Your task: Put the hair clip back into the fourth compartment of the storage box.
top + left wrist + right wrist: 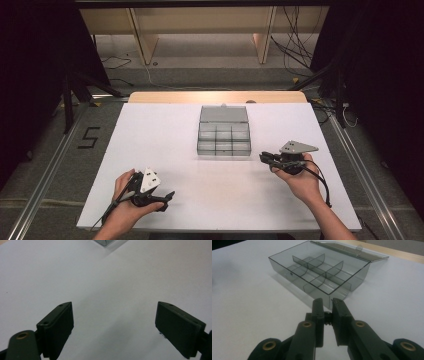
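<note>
Compartment box [223, 137] of smoky clear plastic sits open near the middle of the white worktop [165, 145], lid [223, 113] folded flat behind it, its dividers marking out small cells that look bare in the right gripper view. Right gripper [263, 157] hovers just beside the box's near right corner, jaws pinched almost together with nothing between them. Left gripper [167, 197] sits low at the near left, well apart from the box, jaws spread wide over bare worktop. On the floor [75, 165] to the left, a taped "5" [88, 137] reads clearly.
</note>
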`<state>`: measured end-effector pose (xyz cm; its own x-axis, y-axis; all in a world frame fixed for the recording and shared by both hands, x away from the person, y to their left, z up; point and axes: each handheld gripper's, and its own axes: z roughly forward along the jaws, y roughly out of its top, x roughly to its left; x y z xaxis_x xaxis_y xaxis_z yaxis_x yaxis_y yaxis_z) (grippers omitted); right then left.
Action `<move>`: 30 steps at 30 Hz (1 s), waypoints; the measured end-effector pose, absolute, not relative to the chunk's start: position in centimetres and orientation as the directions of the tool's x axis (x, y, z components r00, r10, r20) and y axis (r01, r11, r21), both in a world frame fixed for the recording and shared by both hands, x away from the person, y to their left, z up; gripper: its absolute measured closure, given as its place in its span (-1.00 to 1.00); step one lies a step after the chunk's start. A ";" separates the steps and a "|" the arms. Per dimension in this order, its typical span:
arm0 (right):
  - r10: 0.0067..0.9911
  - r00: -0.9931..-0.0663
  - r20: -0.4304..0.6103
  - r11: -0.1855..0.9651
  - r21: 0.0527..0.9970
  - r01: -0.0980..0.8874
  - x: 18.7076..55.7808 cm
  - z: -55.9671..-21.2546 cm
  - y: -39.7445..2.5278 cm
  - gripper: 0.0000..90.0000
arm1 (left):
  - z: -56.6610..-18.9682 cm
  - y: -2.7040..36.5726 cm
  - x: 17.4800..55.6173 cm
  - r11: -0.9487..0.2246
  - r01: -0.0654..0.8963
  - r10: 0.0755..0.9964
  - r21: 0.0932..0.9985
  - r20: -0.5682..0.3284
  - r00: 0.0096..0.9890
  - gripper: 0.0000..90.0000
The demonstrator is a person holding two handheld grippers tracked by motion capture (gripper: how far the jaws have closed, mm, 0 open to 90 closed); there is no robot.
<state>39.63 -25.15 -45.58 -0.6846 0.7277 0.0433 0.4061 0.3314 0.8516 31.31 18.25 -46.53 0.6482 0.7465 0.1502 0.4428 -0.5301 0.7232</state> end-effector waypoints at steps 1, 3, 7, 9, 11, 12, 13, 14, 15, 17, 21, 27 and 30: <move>0.728 -0.685 0.043 0.331 0.852 0.406 39.6 -45.6 -25.1 0.80 | -46.5 18.2 31.3 -0.530 0.443 0.747 0.724 0.150 0.648 -0.67; 0.725 -0.688 0.046 0.332 0.851 0.407 39.7 -45.5 -24.9 0.80 | -46.5 18.3 31.3 -0.534 0.443 0.745 0.720 0.152 0.650 -0.67; 0.723 -0.690 0.049 0.331 0.851 0.407 39.9 -45.4 -24.5 0.80 | -46.5 18.3 31.3 -0.529 0.443 0.747 0.724 0.150 0.647 -0.67; 0.720 -0.692 0.047 0.331 0.853 0.403 40.0 -45.3 -24.3 0.80 | -46.5 18.3 31.3 -0.530 0.442 0.747 0.723 0.151 0.648 -0.67; 0.720 -0.693 0.046 0.330 0.855 0.400 40.1 -45.3 -24.2 0.80 | -46.5 18.3 31.3 -0.530 0.442 0.747 0.723 0.151 0.648 -0.67; 0.720 -0.693 0.044 0.330 0.856 0.397 40.1 -45.2 -24.1 0.80 | -46.5 18.3 31.3 -0.531 0.443 0.746 0.723 0.151 0.648 -0.67; 0.720 -0.693 0.043 0.330 0.857 0.396 40.2 -45.2 -24.0 0.80 | -46.5 18.3 31.3 -0.529 0.443 0.747 0.724 0.150 0.647 -0.67; 0.719 -0.693 0.044 0.329 0.857 0.397 40.2 -45.2 -23.9 0.80 | -46.5 18.3 31.3 -0.529 0.442 0.747 0.724 0.150 0.647 -0.67; 0.719 -0.693 0.045 0.329 0.857 0.397 40.2 -45.2 -23.8 0.80 | -46.5 18.3 31.3 -0.529 0.442 0.747 0.724 0.150 0.647 -0.67; 0.719 -0.693 0.044 0.330 0.856 0.397 40.3 -45.2 -23.6 0.80 | -46.5 18.2 31.3 -0.527 0.442 0.748 0.726 0.149 0.646 -0.67; 0.715 -0.698 0.036 0.338 0.856 0.391 40.5 -45.1 -23.2 0.80 | -46.5 18.3 31.3 -0.528 0.442 0.747 0.725 0.151 0.647 -0.67; 0.712 -0.702 0.030 0.340 0.859 0.382 40.7 -45.0 -22.4 0.80 | -46.5 18.2 31.3 -0.531 0.441 0.746 0.724 0.151 0.649 -0.67; 0.707 -0.707 0.025 0.346 0.860 0.377 40.8 -44.9 -22.0 0.80 | -46.5 18.2 31.3 -0.531 0.440 0.745 0.724 0.152 0.649 -0.67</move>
<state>40.83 -22.02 -44.92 -0.7069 0.7068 0.0254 0.3765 0.3457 0.8595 31.29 18.25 -46.47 0.6494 0.7451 0.1519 0.4404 -0.5314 0.7237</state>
